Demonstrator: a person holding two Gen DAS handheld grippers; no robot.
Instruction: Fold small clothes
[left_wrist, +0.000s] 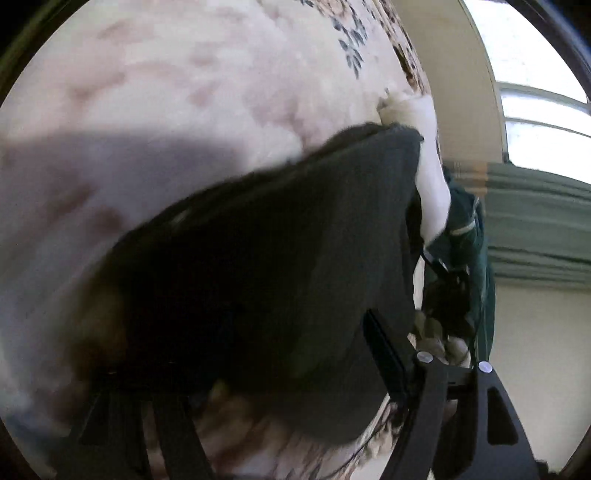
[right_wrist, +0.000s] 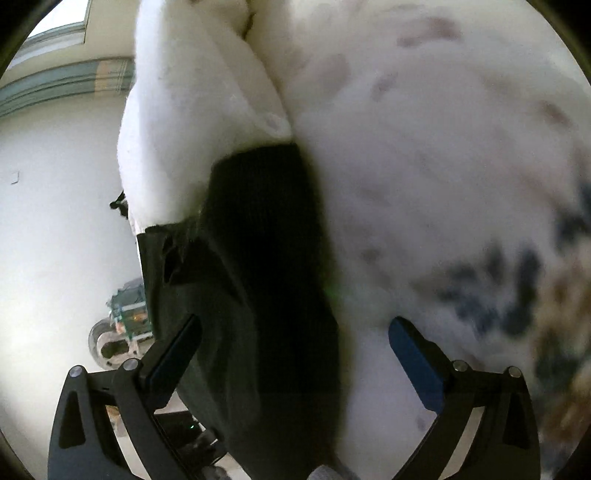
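No writing or label can be read anywhere in either view. Nearest the right wrist camera, the right tongs (right_wrist: 295, 354) stand spread wide, one finger on each side of a dark garment (right_wrist: 266, 295) that runs up between them; the left finger lies against the cloth's edge, while the blue-padded right finger sits apart from it over the white blanket (right_wrist: 424, 184). In the left wrist view the left tongs (left_wrist: 236, 373) are largely buried: the same dark garment (left_wrist: 266, 280) drapes over the gap and hides the left finger, so only the right finger shows at the cloth's edge, and whether the pair is closed on the fabric cannot be told. This view is tilted, with the bedding filling the upper left and the room wall leaning along the right. The garment lies spread on the fluffy blanket, which carries faint pinkish marks and darker leaf prints toward its border. Just past the garment's far edge a thick white fold of blanket (right_wrist: 192, 110) rises. Beyond that, in the left view, a dark green cloth (left_wrist: 465, 254) hangs beside the bedding, and farther off are a green curtain (left_wrist: 535, 221) and a bright window (left_wrist: 543, 66).
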